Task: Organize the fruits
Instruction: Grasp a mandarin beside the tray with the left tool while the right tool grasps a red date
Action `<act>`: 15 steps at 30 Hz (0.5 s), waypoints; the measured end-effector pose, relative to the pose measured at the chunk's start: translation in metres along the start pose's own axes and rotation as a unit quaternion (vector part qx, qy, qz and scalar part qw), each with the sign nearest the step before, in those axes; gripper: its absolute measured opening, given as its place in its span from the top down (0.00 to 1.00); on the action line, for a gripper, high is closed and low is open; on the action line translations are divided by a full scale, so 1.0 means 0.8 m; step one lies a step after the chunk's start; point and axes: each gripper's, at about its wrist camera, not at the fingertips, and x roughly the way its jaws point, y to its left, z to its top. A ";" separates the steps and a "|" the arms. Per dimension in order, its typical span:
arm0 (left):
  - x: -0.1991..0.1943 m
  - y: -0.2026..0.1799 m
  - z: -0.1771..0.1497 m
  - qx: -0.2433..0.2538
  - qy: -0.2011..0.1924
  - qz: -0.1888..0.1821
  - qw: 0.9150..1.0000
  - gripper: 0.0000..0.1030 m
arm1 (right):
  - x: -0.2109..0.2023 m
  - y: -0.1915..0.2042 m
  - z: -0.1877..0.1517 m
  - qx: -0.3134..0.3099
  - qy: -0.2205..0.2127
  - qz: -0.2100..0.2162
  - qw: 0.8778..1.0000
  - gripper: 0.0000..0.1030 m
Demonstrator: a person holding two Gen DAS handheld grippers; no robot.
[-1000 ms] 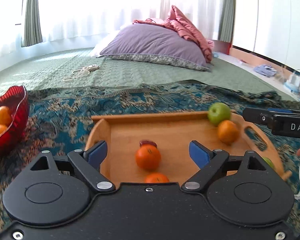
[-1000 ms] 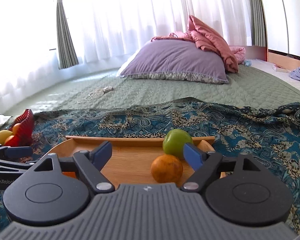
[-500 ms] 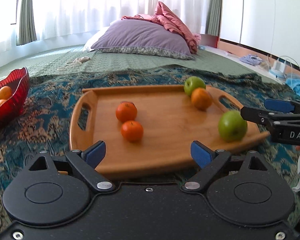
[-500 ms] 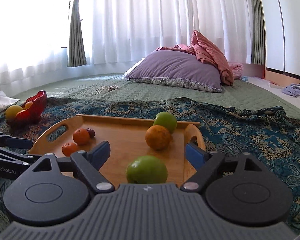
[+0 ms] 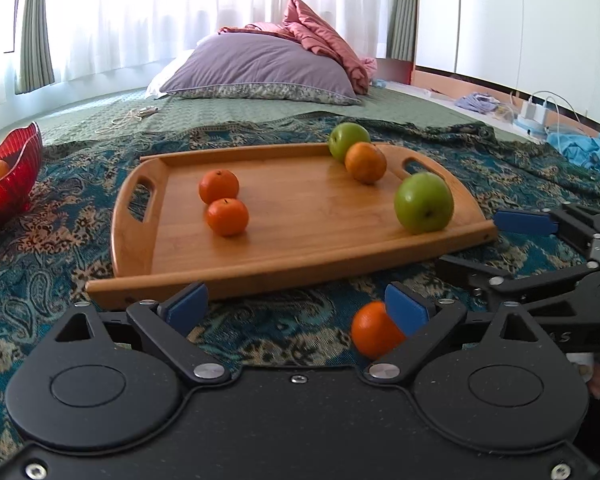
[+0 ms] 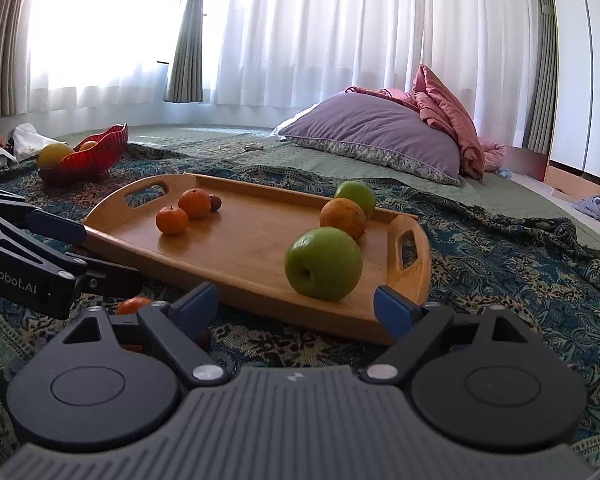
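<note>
The tray's (image 5: 292, 240) middle lies bare, open from its near edge. Two tangerines (image 5: 224, 202) crowd the left side; a big apple (image 5: 423, 202) blocks the near right corner, an orange (image 5: 365, 162) and apple (image 5: 348, 138) the far right. A loose tangerine (image 5: 374, 334) sits on the cloth (image 5: 40, 264) just before the tray.

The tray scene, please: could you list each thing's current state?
Tray: flat on cloth, holding five round fruits.
Near apple: upright by the tray's edge.
Loose orange: off tray, on cloth.
Bowl: holding fruit.
Left claw: open.
Right claw: open.
</note>
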 end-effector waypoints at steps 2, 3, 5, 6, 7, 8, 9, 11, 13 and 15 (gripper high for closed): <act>0.001 -0.003 -0.001 0.003 0.001 -0.005 1.000 0.08 | 0.003 0.002 -0.003 -0.004 0.003 0.002 1.000 0.10; 0.001 -0.005 -0.001 0.004 0.001 -0.007 1.000 0.08 | 0.004 0.004 -0.005 -0.008 0.003 0.004 1.000 0.10; 0.003 -0.008 -0.002 0.005 0.004 -0.010 1.000 0.08 | 0.005 0.008 -0.008 -0.018 0.003 0.006 1.000 0.09; 0.005 -0.009 -0.002 0.004 0.007 -0.013 1.000 0.08 | 0.006 0.010 -0.010 -0.025 0.003 0.009 1.000 0.09; 0.007 -0.010 -0.003 0.001 0.010 -0.017 1.000 0.10 | 0.006 0.013 -0.011 -0.032 0.003 0.011 0.999 0.08; 0.008 -0.010 -0.003 -0.002 0.014 -0.023 1.000 0.12 | 0.006 0.016 -0.013 -0.040 0.003 0.014 0.999 0.08; 0.010 -0.010 -0.005 -0.008 0.018 -0.029 0.999 0.15 | 0.006 0.019 -0.015 -0.049 0.002 0.017 0.999 0.08; 0.014 -0.009 -0.007 -0.022 0.032 -0.042 0.998 0.21 | 0.005 0.025 -0.018 -0.067 0.001 0.021 0.998 0.07; 0.017 -0.007 -0.010 -0.037 0.042 -0.052 0.997 0.29 | 0.006 0.031 -0.020 -0.083 0.000 0.025 0.996 0.06; 0.017 -0.005 -0.013 -0.043 0.041 -0.059 0.996 0.31 | 0.008 0.034 -0.023 -0.090 0.003 0.020 0.996 0.06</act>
